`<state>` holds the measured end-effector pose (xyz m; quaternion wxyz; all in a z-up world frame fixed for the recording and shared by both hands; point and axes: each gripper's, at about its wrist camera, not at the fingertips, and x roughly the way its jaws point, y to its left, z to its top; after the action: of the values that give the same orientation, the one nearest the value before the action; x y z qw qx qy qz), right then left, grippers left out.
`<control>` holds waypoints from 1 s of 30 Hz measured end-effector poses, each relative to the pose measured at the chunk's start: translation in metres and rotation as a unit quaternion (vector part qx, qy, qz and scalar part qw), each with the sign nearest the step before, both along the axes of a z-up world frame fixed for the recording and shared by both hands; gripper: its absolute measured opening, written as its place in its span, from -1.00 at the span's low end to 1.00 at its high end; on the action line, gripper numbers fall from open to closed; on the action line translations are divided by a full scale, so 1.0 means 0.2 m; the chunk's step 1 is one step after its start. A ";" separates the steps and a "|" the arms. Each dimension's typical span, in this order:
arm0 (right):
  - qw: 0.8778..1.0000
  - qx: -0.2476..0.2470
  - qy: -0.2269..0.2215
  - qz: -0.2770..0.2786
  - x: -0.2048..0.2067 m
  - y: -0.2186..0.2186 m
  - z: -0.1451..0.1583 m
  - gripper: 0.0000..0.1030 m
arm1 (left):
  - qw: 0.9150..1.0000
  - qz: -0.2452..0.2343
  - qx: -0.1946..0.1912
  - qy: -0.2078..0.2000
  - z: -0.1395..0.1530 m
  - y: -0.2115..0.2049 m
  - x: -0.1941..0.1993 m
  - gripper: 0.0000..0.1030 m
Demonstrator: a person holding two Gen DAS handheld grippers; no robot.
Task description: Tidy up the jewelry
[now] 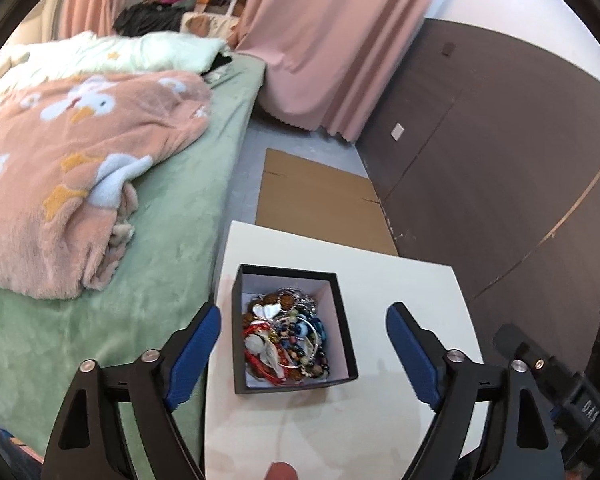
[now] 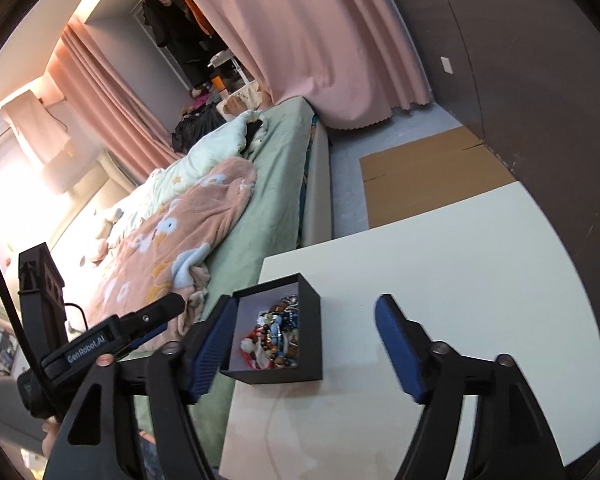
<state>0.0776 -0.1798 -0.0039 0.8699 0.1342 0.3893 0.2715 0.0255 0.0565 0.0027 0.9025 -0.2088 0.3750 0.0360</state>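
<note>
A black open box (image 1: pixel 342 312) with a white inside stands on a white table (image 1: pixel 400 280). It holds a heap of jewelry (image 1: pixel 288 332): coloured bead strings, a silver bangle, white shell pieces. My left gripper (image 1: pixel 304 320) is open and empty above the box, one blue pad on each side. In the right wrist view the box (image 2: pixel 310 320) and the jewelry (image 2: pixel 274 340) sit between the fingers of my right gripper (image 2: pixel 306 312), which is open and empty. The left gripper (image 2: pixel 148 320) shows at the left of that view.
A bed with a green sheet (image 1: pixel 188 208) and a pink patterned blanket (image 1: pixel 72 184) lies along the table's left side. Flat cardboard (image 1: pixel 320 200) lies on the floor beyond the table. A brown wall (image 1: pixel 500 160) stands at the right, pink curtains (image 1: pixel 332 40) behind.
</note>
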 end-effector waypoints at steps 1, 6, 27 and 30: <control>1.000 -0.001 -0.001 -0.003 -0.01 -0.02 0.01 0.52 | 1.000 -0.002 0.006 -0.004 0.00 -0.02 -0.01 0.81; 1.000 -0.013 0.010 -0.013 -0.03 -0.10 0.02 0.62 | 0.999 -0.008 0.036 -0.025 0.04 -0.10 -0.05 0.99; 0.995 -0.092 0.024 -0.017 -0.09 -0.25 0.02 0.82 | 0.986 -0.070 0.139 -0.064 0.03 -0.41 -0.13 0.99; 0.994 -0.100 0.028 -0.016 -0.09 -0.26 0.01 0.82 | 0.987 -0.068 0.128 -0.063 0.03 -0.39 -0.13 0.99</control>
<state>0.0592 -0.2311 -0.0013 0.8721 0.0604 0.4361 0.2135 -0.0012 -0.0216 0.0087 0.9439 -0.0674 0.3233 0.0094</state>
